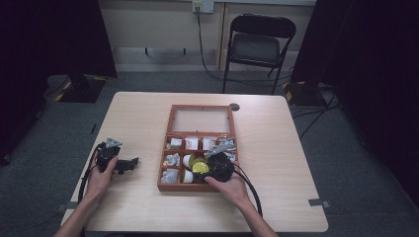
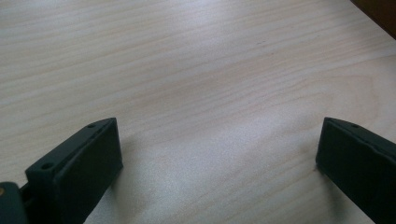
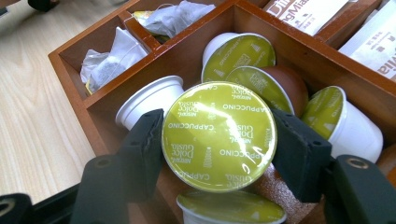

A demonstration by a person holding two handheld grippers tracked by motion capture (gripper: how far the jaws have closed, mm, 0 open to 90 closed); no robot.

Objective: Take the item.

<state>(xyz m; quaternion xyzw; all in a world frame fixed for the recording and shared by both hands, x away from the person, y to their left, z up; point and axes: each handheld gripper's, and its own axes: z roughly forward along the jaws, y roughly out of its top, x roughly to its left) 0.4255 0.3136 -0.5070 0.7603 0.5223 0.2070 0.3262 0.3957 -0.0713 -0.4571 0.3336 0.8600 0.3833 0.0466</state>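
An open wooden compartment box (image 1: 170,148) sits mid-table, its glass lid (image 1: 201,120) laid back. My right gripper (image 1: 203,167) reaches into its front compartments and is shut on a coffee capsule (image 3: 218,135) with a yellow-green foil lid, both pads pressing its rim. The held capsule (image 1: 199,167) hovers just over other capsules (image 3: 243,56) in the box (image 3: 299,60). Tea bags (image 3: 109,58) lie in the neighbouring compartments. My left gripper (image 1: 129,164) rests on the table (image 1: 133,118) left of the box, jaws wide apart in the left gripper view (image 2: 219,158), nothing between them.
Sachets (image 1: 190,143) fill the box's back row. A folding chair (image 1: 257,44) stands beyond the table's far edge. Cables trail from both grippers toward the near edge. A small dark disc (image 1: 234,106) lies near the lid's far right corner.
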